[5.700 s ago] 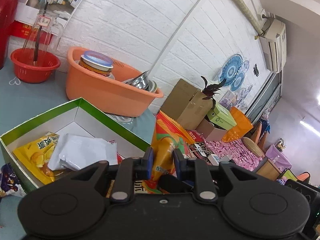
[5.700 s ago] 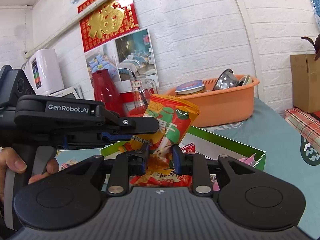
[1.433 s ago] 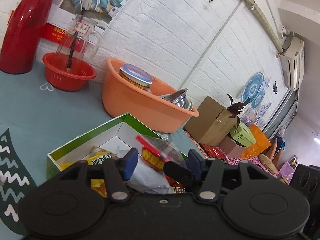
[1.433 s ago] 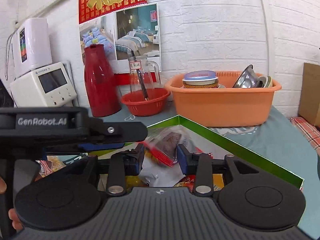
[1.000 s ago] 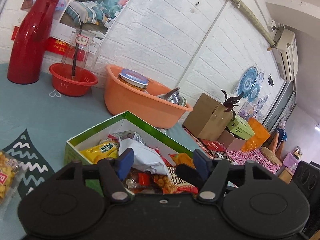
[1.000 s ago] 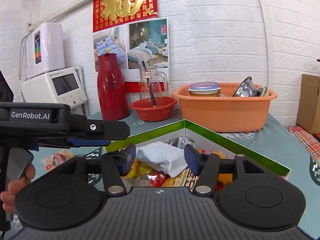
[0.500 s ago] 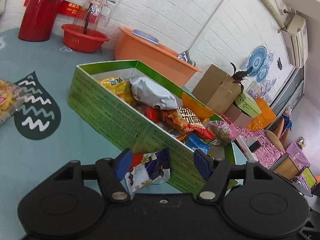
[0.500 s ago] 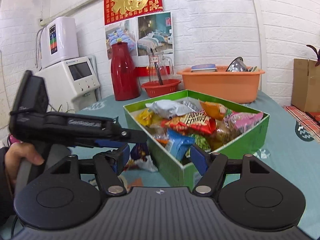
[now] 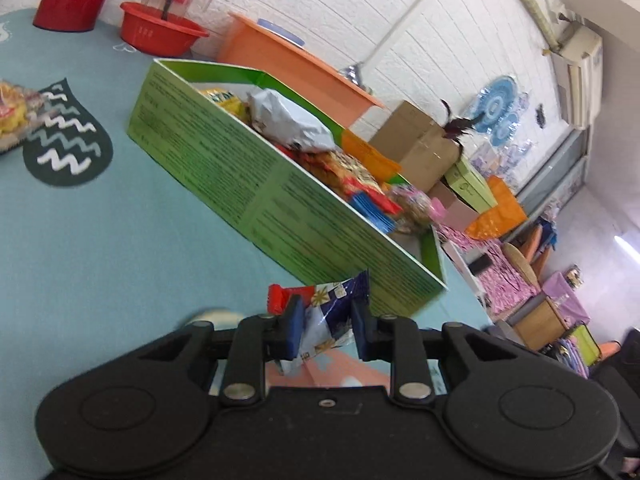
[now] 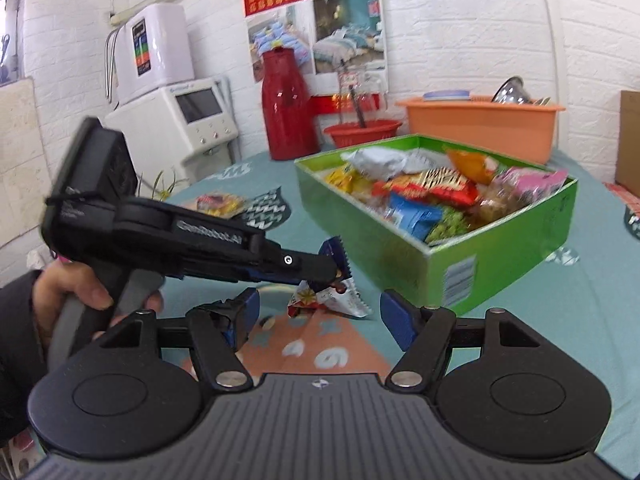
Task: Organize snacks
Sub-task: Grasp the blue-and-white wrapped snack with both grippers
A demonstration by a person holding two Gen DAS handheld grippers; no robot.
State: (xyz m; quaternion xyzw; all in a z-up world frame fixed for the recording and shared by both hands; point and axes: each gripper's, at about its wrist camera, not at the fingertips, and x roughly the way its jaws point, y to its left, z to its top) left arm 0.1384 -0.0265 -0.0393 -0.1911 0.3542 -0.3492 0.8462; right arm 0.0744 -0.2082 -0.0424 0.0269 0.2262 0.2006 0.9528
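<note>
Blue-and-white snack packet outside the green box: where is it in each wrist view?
Left wrist: blue-and-white snack packet low centre, between the left gripper fingers, whose jaws have just been closing.
Right wrist: packet centre, at the left gripper tip, beyond the open right gripper.
Shared landmark: green box, behind the packet.

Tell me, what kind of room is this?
Probably a room in someone's home, a kitchen or dining corner. A red thermos jug and an orange washing-up tub with bowls stand on the tablecloth, and a bedding poster hangs on the white brick wall.
</note>
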